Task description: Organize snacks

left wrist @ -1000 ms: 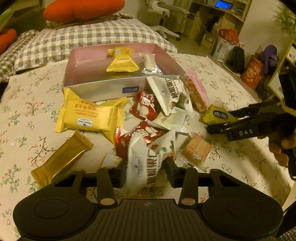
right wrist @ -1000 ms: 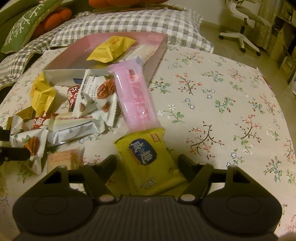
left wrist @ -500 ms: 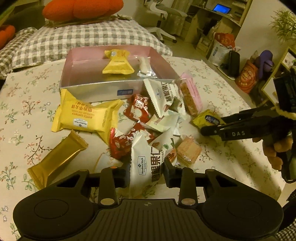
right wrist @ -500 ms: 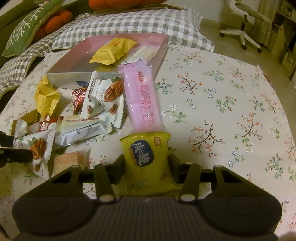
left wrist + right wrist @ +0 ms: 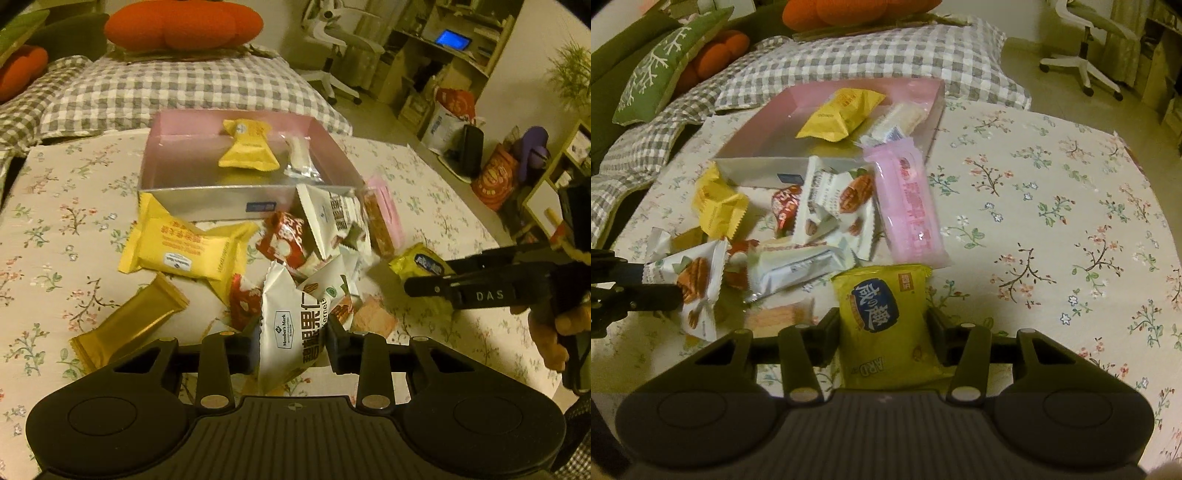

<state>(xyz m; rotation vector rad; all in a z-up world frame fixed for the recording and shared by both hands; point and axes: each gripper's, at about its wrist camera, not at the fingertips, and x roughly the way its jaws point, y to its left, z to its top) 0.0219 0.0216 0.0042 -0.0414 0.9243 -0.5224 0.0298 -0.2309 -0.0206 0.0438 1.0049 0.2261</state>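
On our left: left gripper [image 5: 291, 338] fingers squeeze the white nut pack [image 5: 291, 332].
On our right: right gripper [image 5: 884, 332] fingers squeeze the yellow cracker pack [image 5: 882, 325].

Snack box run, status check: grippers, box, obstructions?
Left gripper shut on white nut packet. Right gripper shut on yellow cracker packet. Pink box open; loose snacks crowd its front.

white nut packet [image 5: 291, 328] clamped, pink box [image 5: 184, 147] beyond
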